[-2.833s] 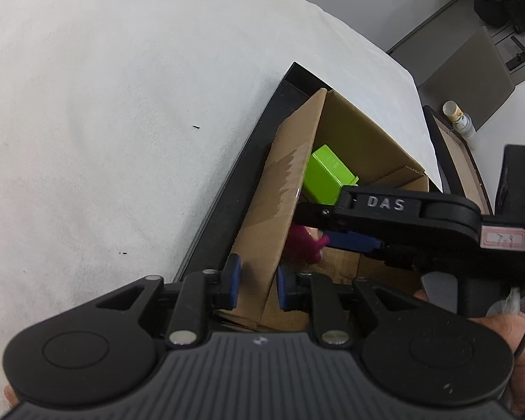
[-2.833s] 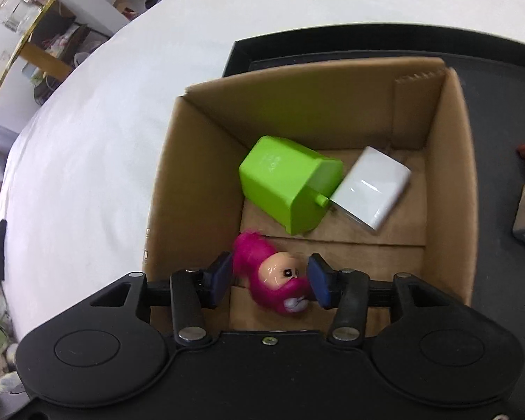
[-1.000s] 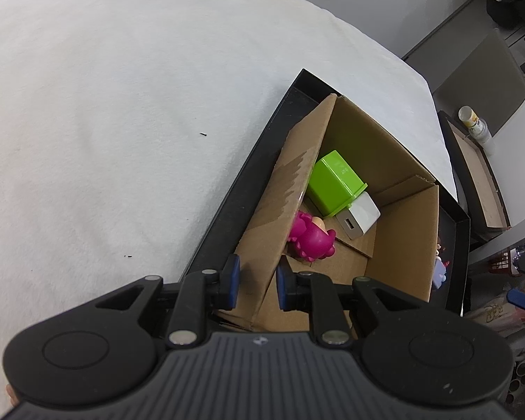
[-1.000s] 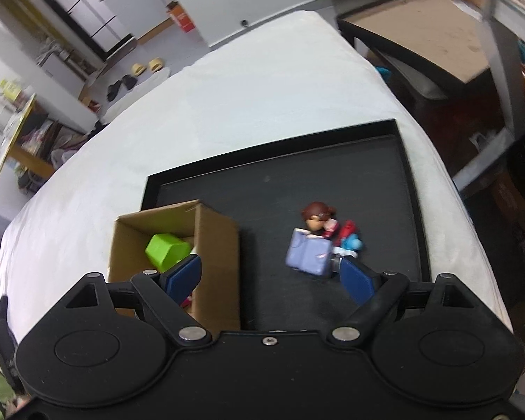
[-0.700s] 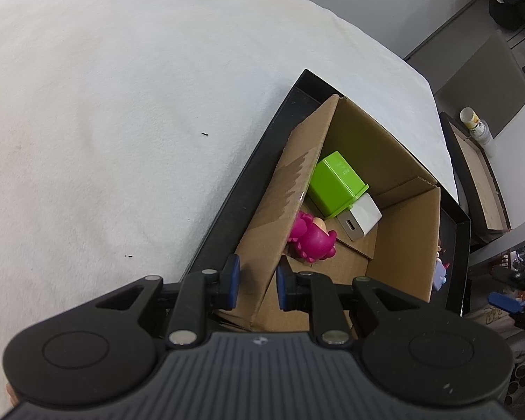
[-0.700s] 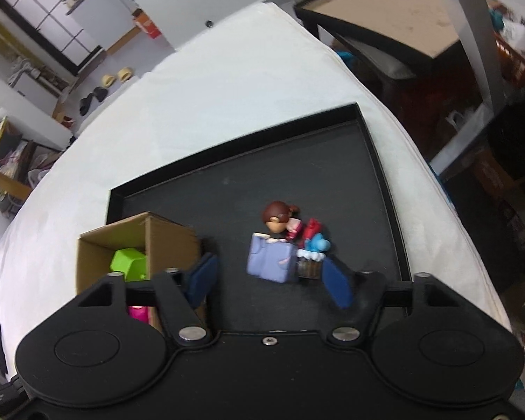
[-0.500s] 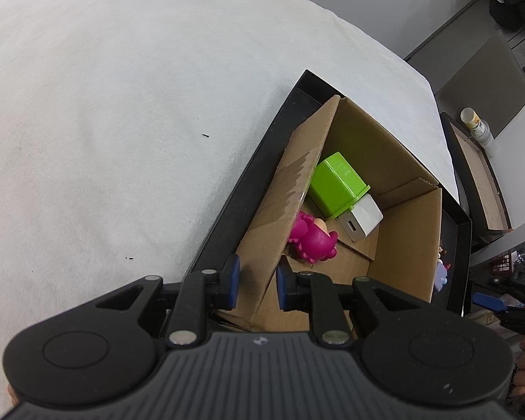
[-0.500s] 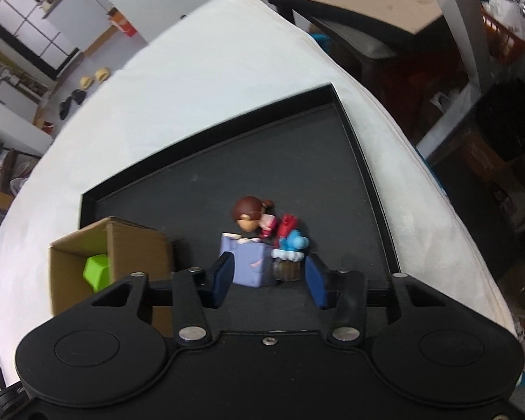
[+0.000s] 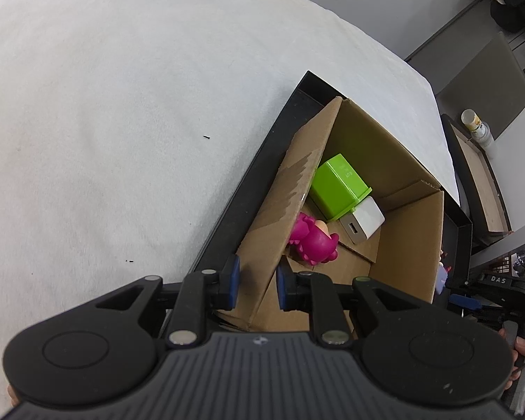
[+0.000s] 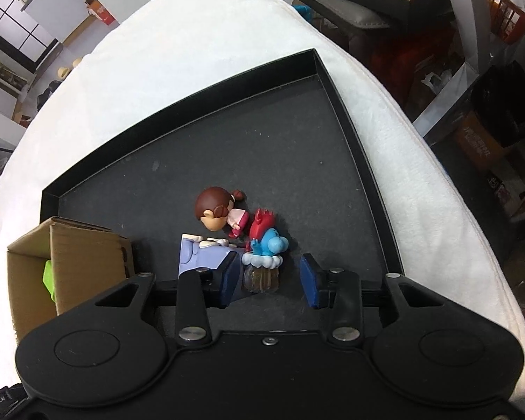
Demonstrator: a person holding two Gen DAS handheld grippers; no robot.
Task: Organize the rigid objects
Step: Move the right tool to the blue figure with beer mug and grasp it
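While the left hand-held gripper (image 9: 256, 286) pinches the cardboard box (image 9: 407, 252) wall, the right hand-held gripper (image 10: 270, 281) straddles the blue figurine (image 10: 266, 245), unclenched, mid-tray (image 10: 346, 112).

Cluttered workshop: storage shelves (image 10: 3, 45), crates (image 10: 511, 17)

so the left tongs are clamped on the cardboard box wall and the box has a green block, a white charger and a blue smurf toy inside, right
Not quite: the third item in the cardboard box is a pink toy, per the left wrist view. The blue smurf toy is out on the black tray. The left tongs do clamp the box wall, with the green block and white charger inside.
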